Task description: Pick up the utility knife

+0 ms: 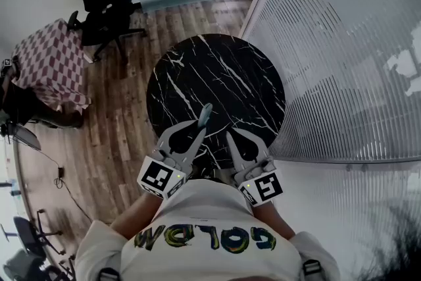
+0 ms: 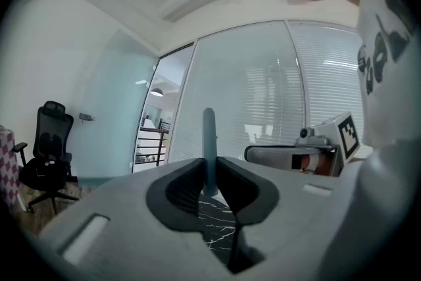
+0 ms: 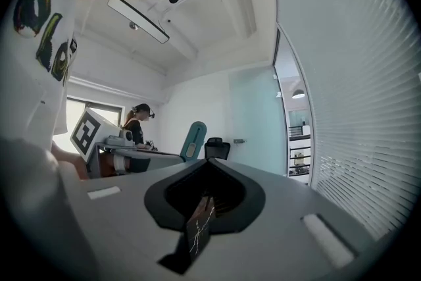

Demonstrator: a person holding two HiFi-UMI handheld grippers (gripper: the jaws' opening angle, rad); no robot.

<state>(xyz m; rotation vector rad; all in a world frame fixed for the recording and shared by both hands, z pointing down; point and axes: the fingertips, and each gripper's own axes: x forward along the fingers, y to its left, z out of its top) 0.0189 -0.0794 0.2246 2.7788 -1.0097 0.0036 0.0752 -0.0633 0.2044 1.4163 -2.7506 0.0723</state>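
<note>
Over the round black marble table [image 1: 253, 69], the left gripper [image 1: 197, 130] is clamped on the utility knife [image 1: 206, 113]. The knife's slim teal-grey body juts forward past the jaw tips, while the right gripper [image 1: 232, 137] sits pinched together on nothing just beside it. The knife looks light, stiff and smooth-sided (so it may pivot between the pads), and a hold nearer mid-handle seems safer.
</note>
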